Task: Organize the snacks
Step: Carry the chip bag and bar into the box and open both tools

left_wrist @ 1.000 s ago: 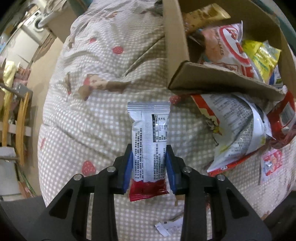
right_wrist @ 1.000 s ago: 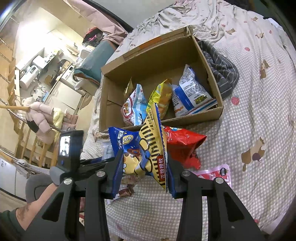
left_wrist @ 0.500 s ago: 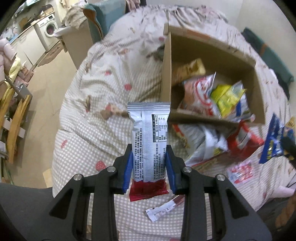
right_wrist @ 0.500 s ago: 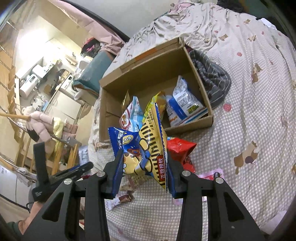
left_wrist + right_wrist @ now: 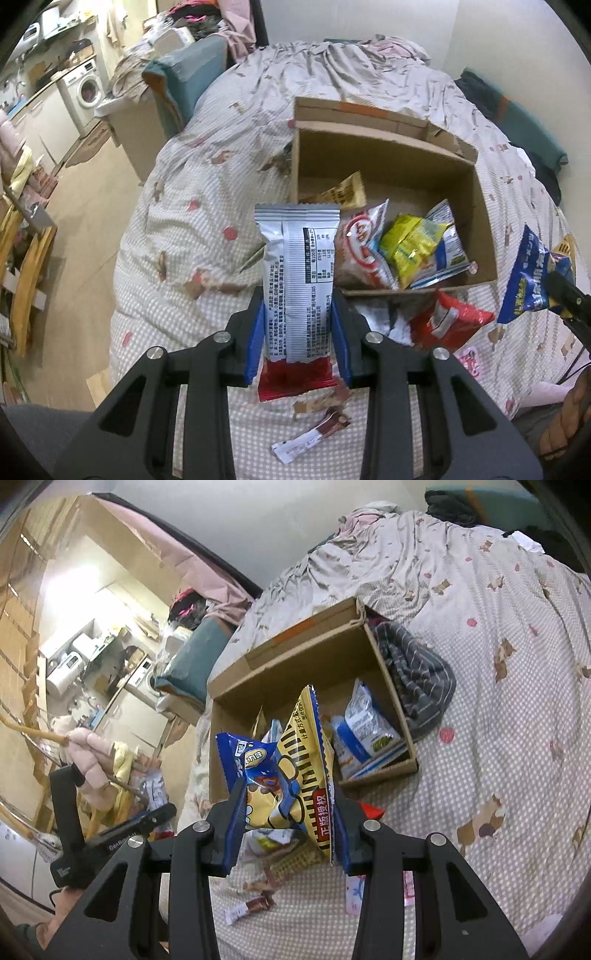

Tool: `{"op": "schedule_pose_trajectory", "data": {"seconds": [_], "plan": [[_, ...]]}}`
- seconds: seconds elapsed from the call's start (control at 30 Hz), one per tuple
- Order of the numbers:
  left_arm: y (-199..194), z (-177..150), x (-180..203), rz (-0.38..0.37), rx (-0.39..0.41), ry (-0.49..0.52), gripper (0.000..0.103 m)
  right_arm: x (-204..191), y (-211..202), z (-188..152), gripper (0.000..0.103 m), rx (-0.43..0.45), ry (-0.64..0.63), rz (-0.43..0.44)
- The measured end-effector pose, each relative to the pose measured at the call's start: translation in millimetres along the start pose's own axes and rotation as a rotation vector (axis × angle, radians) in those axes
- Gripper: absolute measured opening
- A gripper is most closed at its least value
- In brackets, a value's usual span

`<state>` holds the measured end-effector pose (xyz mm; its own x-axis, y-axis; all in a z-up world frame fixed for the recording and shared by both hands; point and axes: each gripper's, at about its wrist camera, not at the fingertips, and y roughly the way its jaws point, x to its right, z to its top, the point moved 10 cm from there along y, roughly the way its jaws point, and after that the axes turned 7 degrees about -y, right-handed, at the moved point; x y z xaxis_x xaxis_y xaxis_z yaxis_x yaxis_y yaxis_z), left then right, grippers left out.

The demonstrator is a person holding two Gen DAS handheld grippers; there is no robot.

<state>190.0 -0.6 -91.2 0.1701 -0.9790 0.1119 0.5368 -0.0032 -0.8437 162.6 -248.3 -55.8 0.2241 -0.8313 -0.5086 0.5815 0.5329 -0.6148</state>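
Both packets have been lifted well clear of the bed (image 5: 192,229) over the last second, and the cardboard box (image 5: 480,206), which filled the upper corner of the left wrist view before, is now seen whole from above. The left gripper (image 5: 298,334) is closed on a silver wrapper (image 5: 297,280), which is held upright between the blue pads with its red end hanging below them. The right gripper (image 5: 287,818) is closed on a blue and yellow snack bag (image 5: 291,775), crumpled between the jaws and held above the near wall of the box.

Several packets are already stowed in the box: a yellow bag (image 5: 410,245), a red and white bag (image 5: 360,243) and a tan packet (image 5: 341,192) against the left wall. A red packet (image 5: 448,319) is left on the bed just outside the near wall, and a small sachet (image 5: 310,439) is seen lying closer to the camera.

The raise is judged to be the carry phase: both grasps appear secure, and the box opening is now reachable from above. Release over the free floor at the back of the box is probably called for next. The loose packets on the bed remain to be collected.
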Motion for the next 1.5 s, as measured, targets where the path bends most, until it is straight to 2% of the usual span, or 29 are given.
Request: {"op": "schedule_pose_trajectory", "data": {"seconds": [0.43,0.63,1.03,1.2,1.5], "plan": [[3,51,50,-0.052,0.058,0.106,0.029,5,9,62,0.042,0.056,0.007,-0.024],[22,71,62,-0.052,0.071,0.111,0.029,17,24,81,0.042,0.060,0.002,-0.046],[72,69,64,-0.056,0.017,0.096,0.029,40,77,67,0.042,-0.044,0.019,-0.081],[83,70,59,-0.032,0.023,0.100,0.029,43,99,64,0.042,-0.078,0.037,-0.063],[92,73,61,-0.039,0.033,0.112,0.029,42,123,52,0.043,-0.117,0.065,-0.050]]}}
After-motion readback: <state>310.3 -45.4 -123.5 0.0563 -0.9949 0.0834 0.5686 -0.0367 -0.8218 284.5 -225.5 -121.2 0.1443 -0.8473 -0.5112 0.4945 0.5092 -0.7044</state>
